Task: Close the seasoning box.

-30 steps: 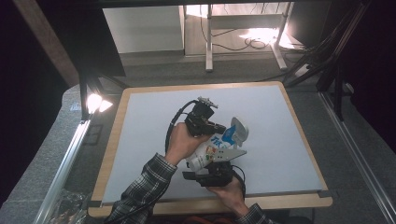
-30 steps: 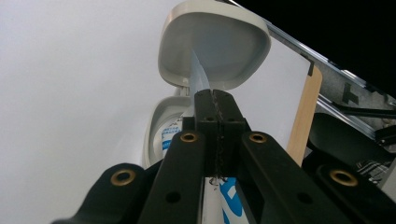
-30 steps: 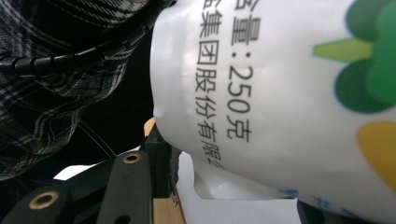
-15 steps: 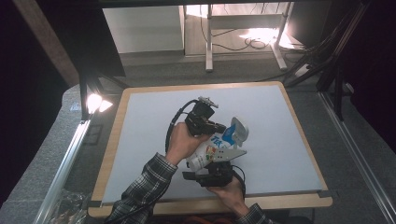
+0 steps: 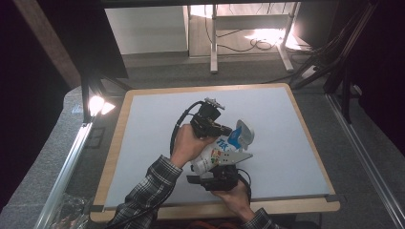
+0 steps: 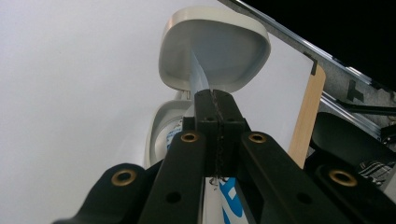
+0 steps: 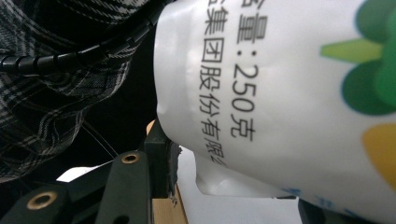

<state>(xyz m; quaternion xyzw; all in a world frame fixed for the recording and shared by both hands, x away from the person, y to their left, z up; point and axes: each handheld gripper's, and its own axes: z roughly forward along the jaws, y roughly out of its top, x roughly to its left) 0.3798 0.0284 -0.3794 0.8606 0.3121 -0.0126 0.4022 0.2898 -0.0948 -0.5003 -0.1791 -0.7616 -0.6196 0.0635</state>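
A white pouch-like container (image 5: 216, 155) with printed labels and blue text lies tilted over the grey table mat (image 5: 153, 133), its white flip lid (image 5: 244, 133) swung open. My left gripper (image 5: 228, 130) comes from the upper left. In the left gripper view its jaws (image 6: 217, 100) are shut on a thin pale seal film (image 6: 198, 77) that runs up to the lid (image 6: 215, 46). My right gripper (image 5: 217, 177) holds the container's lower end from below. In the right gripper view one pad (image 7: 160, 161) presses on the container's white wall (image 7: 280, 93).
The mat sits in a wooden frame (image 5: 112, 157). A lamp (image 5: 97, 105) shines at the table's left edge, beside a metal rail (image 5: 67, 171). A plaid sleeve (image 5: 148, 191) crosses the near left. Dark stands and cables stand beyond the far edge.
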